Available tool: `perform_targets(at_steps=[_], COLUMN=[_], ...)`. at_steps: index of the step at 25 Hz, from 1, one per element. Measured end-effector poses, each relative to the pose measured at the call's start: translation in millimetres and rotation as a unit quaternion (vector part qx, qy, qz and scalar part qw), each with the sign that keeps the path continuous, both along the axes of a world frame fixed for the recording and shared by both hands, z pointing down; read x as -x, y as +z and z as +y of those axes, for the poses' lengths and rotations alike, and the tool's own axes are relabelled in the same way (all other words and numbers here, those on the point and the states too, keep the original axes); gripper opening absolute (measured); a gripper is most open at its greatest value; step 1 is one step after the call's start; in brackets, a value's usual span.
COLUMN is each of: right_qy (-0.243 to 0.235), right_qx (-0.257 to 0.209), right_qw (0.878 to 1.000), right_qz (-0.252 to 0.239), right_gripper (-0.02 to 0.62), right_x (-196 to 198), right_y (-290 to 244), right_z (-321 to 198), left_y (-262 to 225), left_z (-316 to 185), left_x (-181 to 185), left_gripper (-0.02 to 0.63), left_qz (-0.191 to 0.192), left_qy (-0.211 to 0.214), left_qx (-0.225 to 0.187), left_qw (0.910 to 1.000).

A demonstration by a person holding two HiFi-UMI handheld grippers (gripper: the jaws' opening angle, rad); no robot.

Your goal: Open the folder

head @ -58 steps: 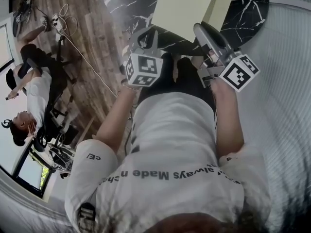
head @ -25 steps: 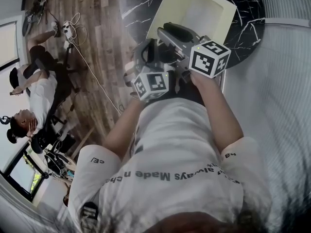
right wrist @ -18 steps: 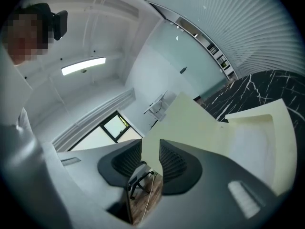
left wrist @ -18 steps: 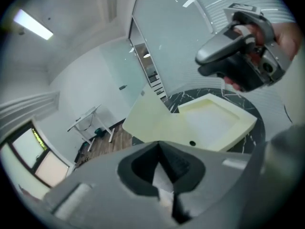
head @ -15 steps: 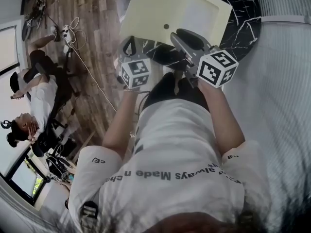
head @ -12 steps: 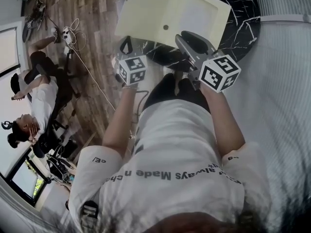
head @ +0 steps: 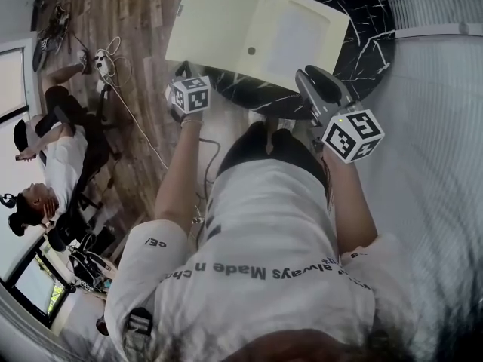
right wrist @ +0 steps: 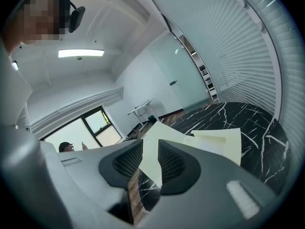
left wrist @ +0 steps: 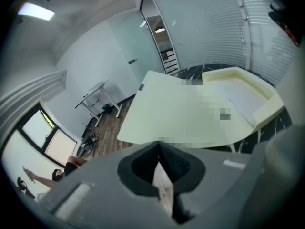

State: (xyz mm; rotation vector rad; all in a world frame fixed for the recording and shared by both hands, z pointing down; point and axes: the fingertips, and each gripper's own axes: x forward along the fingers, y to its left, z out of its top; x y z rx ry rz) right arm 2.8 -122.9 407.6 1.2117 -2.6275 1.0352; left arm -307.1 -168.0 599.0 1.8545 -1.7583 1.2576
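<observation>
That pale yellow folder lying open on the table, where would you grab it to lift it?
Its open cover, at the corner overhanging the table, coming from the left, off the table's edge: there one jaw can likely slip beneath the thin, flat sheet.

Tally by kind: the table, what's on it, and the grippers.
Table, black marble: 1
Folder, pale yellow, lying open: 1
Grippers: 2 (left gripper shut; right gripper jaws apart, just been closing, nothing between)
Total: 4
</observation>
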Motion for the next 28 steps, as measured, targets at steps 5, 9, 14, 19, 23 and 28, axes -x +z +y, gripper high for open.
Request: perform_targets(at_steps=[5,9,14,19,23,28], right_qy=[0.015,0.024,0.037,0.045,0.053,0.058], right_qx=[0.013,0.020,0.032,0.040,0.045,0.044], right_qw=[1.000,0.999,0.998,0.997,0.996,0.996], right_qz=[0.011,0.025,0.042,0.049,0.049,0.051], right_gripper=[0.100,0.100,0.097,0.095,0.094,0.093], right_x=[-19.0,-33.9,-50.3,-58.5,-61.7,-66.5], right_y=[5.4,8.6,11.9,14.6,15.6,13.9], right_z=[9.9,18.0,29.1,37.1,43.6,45.9], left_y=[25.4,42.7,62.0,77.0,86.6,90.7], left_z=[-10.6,-16.0,-16.9,-19.5,-17.7,-16.1], left_x=[15.7,21.8,24.7,25.3,23.8,24.2], left_gripper=[0.005,0.005,0.005,0.005,0.003,0.003], left_qz=[0.004,-0.009,-0.018,-0.022,-0.020,-0.021], left_qy=[-0.015,-0.011,-0.003,-0.002,-0.003,-0.006], left_qx=[0.030,0.056,0.087,0.110,0.128,0.137], left_qw=[0.9994,0.9984,0.9961,0.9936,0.9916,0.9904])
